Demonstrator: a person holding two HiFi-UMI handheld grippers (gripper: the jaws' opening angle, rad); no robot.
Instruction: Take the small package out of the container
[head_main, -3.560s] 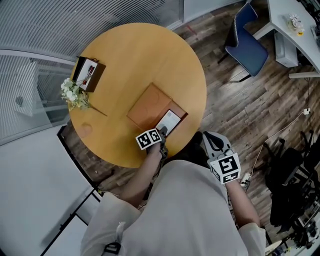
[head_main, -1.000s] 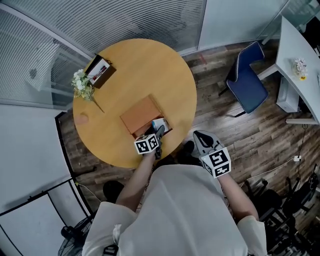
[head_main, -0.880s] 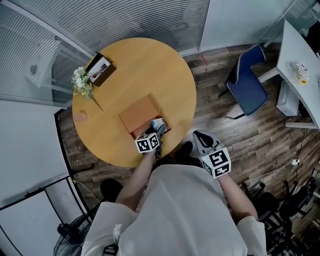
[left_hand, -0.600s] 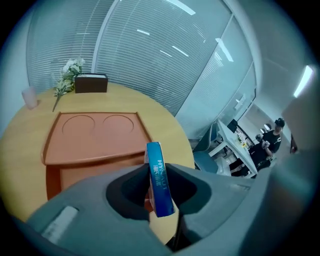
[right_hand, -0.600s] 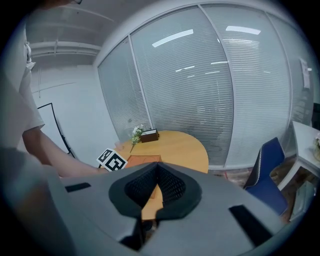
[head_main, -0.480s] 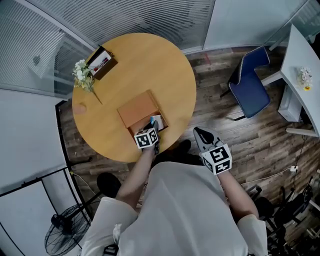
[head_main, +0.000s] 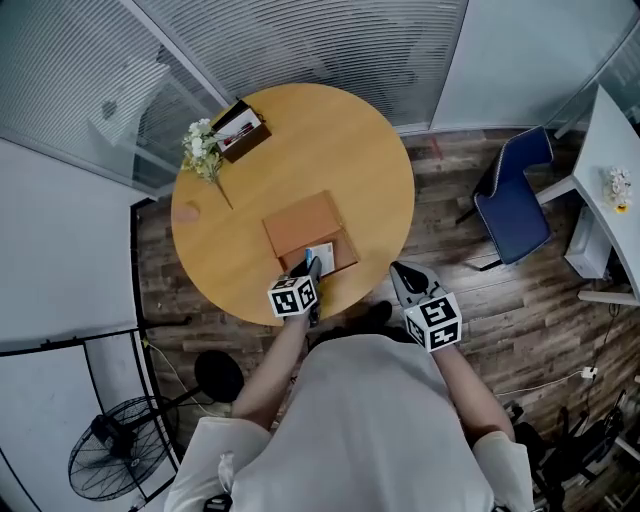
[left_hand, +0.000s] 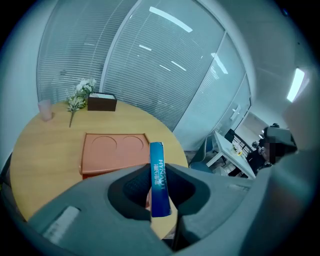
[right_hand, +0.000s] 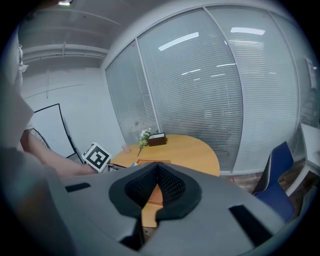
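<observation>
Left gripper view shows the left hand-held gripper (left_hand: 159, 196) holding the small package (left_hand: 158, 175), a thin blue one, which stands on edge between the jaws. The jaws have just been closing and now they press on both flat sides of the package, so the gap between them is narrow. Behind the package lies the container (left_hand: 110, 150), a flat orange box with two round hollows in its top, on the round wooden tabletop (left_hand: 45, 155). In the head view the left hand-held gripper (head_main: 314, 268) is at the near edge of the tabletop (head_main: 340, 130), and the small package (head_main: 322, 257) shows over the near end of the container (head_main: 298, 222); whether it is fully out I cannot tell. The right hand-held gripper (head_main: 398, 270) is away from the tabletop, above the wooden floor (head_main: 470, 300). In the right gripper view its jaws are together, with nothing between them (right_hand: 157, 170). White flowers (head_main: 203, 152) and a dark box (head_main: 240, 128) are at the far side of the tabletop.
</observation>
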